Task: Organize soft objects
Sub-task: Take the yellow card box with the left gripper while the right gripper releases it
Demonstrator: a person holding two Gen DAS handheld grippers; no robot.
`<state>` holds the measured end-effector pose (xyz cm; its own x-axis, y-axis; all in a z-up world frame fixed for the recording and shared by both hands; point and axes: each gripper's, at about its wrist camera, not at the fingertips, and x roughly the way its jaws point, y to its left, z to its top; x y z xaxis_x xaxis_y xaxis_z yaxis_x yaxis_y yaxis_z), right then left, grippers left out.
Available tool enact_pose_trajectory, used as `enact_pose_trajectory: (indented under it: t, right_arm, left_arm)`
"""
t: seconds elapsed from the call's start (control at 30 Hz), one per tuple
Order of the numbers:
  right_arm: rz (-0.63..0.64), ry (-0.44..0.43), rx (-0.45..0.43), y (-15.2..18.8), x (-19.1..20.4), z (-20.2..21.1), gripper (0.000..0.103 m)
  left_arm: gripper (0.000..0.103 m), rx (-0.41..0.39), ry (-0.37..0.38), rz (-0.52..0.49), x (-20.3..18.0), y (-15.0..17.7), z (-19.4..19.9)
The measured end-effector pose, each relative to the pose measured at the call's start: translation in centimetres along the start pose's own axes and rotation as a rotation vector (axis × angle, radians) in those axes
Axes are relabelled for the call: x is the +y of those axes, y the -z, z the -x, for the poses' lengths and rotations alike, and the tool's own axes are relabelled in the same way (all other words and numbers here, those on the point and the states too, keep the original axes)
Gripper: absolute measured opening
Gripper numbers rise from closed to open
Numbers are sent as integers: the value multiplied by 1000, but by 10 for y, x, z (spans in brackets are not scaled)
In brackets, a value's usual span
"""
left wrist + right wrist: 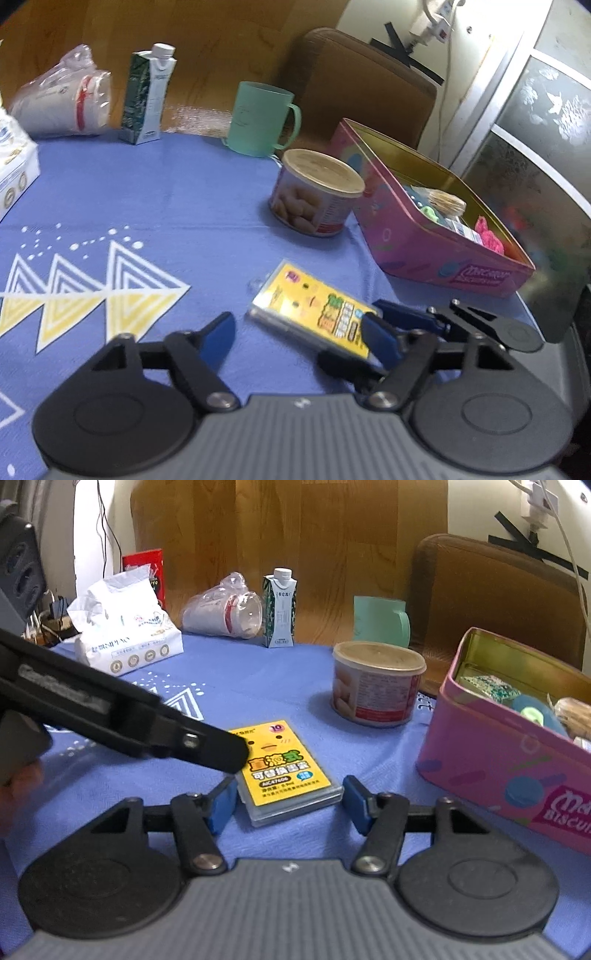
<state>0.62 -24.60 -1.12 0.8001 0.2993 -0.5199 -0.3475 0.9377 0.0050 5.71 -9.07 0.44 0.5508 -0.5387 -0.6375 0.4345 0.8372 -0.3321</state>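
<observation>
Pink tin (517, 760) sits open at the worktop's (258, 686) right edge. Yellow card pack (286, 771) lies flat near centre, between the right hand-held gripper's (290, 805) part-open pads, apparently untouched. Left hand-held gripper (297, 334) part-open, empty, beside it. Best: square up, close on the pack's long edges, lift level.

Brown chair (495, 602), wooden wall panel (332, 535)

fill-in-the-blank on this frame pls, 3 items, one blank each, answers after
1. The yellow card case lies flat on the ___ tablecloth.
2. The round can stands between the card case and the green ___.
3. The open tin beside the can is ___ on the outside.

Answers: blue; mug; pink
</observation>
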Motion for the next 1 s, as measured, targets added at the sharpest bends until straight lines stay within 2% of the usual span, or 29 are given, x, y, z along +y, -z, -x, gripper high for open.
enact_pose_trajectory:
  t: [0.1,0.17,0.2,0.23,0.3,0.37,0.43,0.57,0.7,0.9,1.0]
  right_arm:
    - [-46,-23,-13,5,2,9,64]
    - [-68,-5,-25,7,3,14,64]
    - [-87,1,-35,8,1,17,60]
    - [-107,-12,-45,8,-3,20,58]
    - [-120,16,-80,4,-6,28,58]
    - [-114,51,-128,0,-11,38,58]
    - [-139,47,-165,-3,-18,47,58]
    - [-130,104,-252,-6,-28,67,58]
    - [-166,99,-272,-1,-45,78,58]
    - [-203,95,-198,29,-59,85,58]
    - [-245,76,-168,40,-61,85,58]
  left_arm:
    - [63,6,-5,-9,-7,1,0]
    - [44,36,66,6,-11,-2,-1]
    - [43,54,112,10,-14,-5,-2]
    - [43,47,117,-7,-23,-8,-1]
    - [43,17,110,-75,-42,-16,2]
    - [43,4,164,-118,-61,-27,4]
    - [43,-10,213,-161,-82,-36,6]
    - [43,-32,262,-232,-115,-45,7]
    - [46,-24,267,-194,-111,-44,5]
    - [46,126,239,-79,-81,-25,-8]
    - [48,201,271,-27,-72,-13,-16]
